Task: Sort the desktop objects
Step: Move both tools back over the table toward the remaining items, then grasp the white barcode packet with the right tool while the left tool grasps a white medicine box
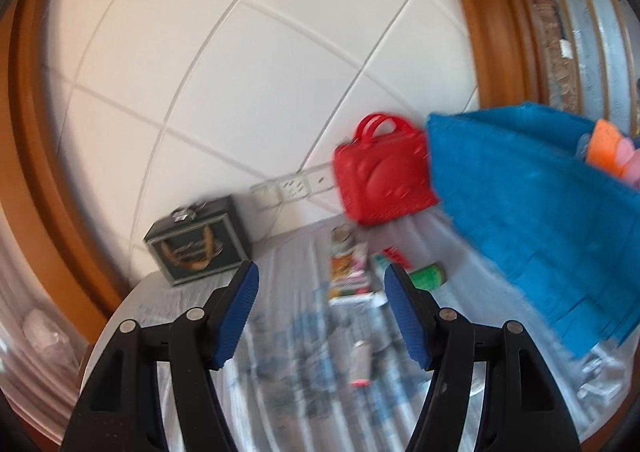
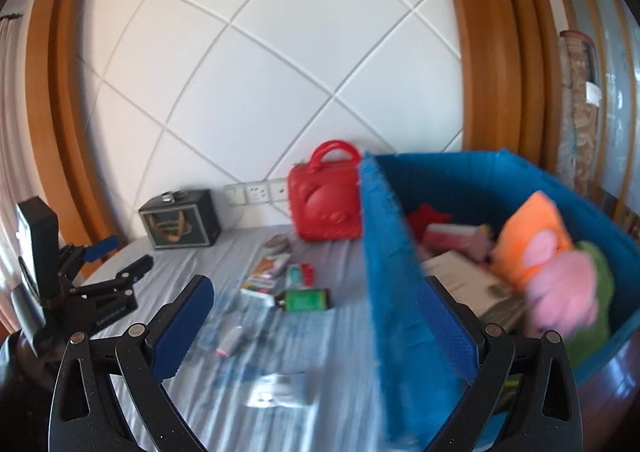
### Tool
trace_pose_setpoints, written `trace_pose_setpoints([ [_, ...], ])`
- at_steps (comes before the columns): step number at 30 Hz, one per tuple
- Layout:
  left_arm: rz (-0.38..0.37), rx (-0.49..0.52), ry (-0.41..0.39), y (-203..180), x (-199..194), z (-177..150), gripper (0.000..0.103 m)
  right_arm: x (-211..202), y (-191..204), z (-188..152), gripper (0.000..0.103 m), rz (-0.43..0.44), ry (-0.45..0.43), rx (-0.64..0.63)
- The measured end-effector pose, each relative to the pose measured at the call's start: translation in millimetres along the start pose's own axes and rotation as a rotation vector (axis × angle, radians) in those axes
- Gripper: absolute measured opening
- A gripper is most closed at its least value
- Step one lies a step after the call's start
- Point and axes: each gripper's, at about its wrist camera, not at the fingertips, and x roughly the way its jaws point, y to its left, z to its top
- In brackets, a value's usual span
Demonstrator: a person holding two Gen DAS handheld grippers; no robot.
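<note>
1. The blue bin (image 2: 404, 272) sits at one end of the gray table cloth (image 2: 192, 392), with soft toys (image 2: 556, 284) inside.
2. The red bag (image 2: 326, 203) stands just beside the blue bin, by the wall.
3. A green bottle (image 2: 306, 300) and small packets (image 2: 266, 272), too blurry to name, lie near the blue bin.
4. The left gripper (image 1: 322, 318) is apart and holds nothing.
5. The right gripper (image 2: 320, 328) is apart, with the blue bin's near wall between its tips.
</note>
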Motion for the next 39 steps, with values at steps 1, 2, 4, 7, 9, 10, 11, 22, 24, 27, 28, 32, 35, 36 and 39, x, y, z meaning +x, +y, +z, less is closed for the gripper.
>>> trace_pose_setpoints([
  [1,0.014,0.003,0.016,11,6,-9,0.065,6,8,-5,0.103,0.013,0.011,0.001],
  [2,0.019,0.007,0.033,21,13,-19,0.065,15,16,-12,0.103,0.022,0.029,0.001],
  [4,0.031,-0.008,0.076,39,27,-35,0.065,31,29,-26,0.103,0.028,0.070,-0.014],
  [7,0.019,-0.045,0.124,52,46,-50,0.065,66,45,-50,0.103,0.013,0.172,-0.067],
  [9,0.009,-0.050,0.133,49,54,-56,0.065,80,47,-60,0.103,0.023,0.199,-0.092],
  [10,0.008,-0.048,0.138,45,57,-58,0.065,90,48,-66,0.103,0.012,0.206,-0.112],
  [11,-0.009,-0.041,0.142,40,60,-60,0.065,98,46,-70,0.103,0.007,0.211,-0.121],
  [22,-0.197,0.004,0.241,-33,149,-105,0.065,179,49,-153,0.103,0.162,0.464,-0.192],
  [24,-0.218,0.003,0.290,-44,173,-118,0.065,186,46,-159,0.103,0.168,0.479,-0.203],
  [27,-0.232,-0.022,0.377,-52,205,-136,0.065,196,40,-167,0.103,0.196,0.504,-0.186],
  [28,-0.235,-0.025,0.392,-54,211,-141,0.065,197,37,-168,0.103,0.202,0.506,-0.176],
  [32,-0.256,0.002,0.433,-62,228,-156,0.065,214,30,-176,0.103,0.219,0.525,-0.152],
  [35,-0.300,-0.036,0.462,-61,238,-166,0.064,236,27,-184,0.103,0.209,0.552,-0.141],
  [36,-0.311,-0.059,0.472,-59,241,-167,0.063,241,27,-187,0.103,0.209,0.559,-0.139],
  [39,-0.311,-0.027,0.462,-62,240,-167,0.057,256,32,-197,0.103,0.200,0.589,-0.163],
])
